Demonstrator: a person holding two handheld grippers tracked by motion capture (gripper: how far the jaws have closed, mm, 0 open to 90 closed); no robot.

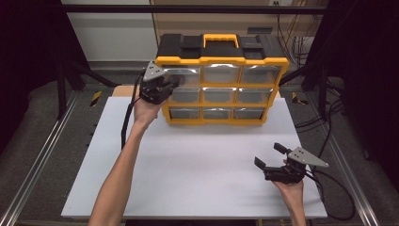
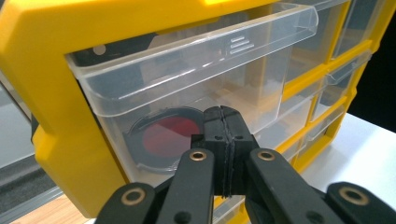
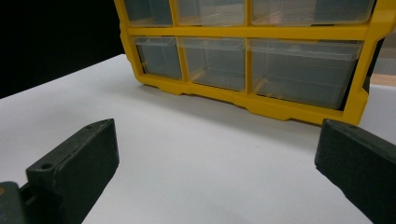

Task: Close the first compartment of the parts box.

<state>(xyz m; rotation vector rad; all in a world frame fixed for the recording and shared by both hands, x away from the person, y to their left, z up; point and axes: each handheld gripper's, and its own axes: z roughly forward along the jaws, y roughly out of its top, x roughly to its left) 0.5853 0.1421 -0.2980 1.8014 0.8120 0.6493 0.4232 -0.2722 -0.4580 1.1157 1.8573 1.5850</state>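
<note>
On table: nine drawers (image 1: pixel 220 89); two grippers (image 1: pixel 170 84).

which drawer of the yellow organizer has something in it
The top-left drawer, right in front of the shut left gripper: a dark-rimmed red disc lies inside. The lower drawers look empty.

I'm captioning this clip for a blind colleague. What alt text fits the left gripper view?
The left gripper, jaws shut with nothing between them, points at a clear drawer pulled partly out of a yellow organiser. A round black-rimmed red disc lies inside the drawer.
</note>
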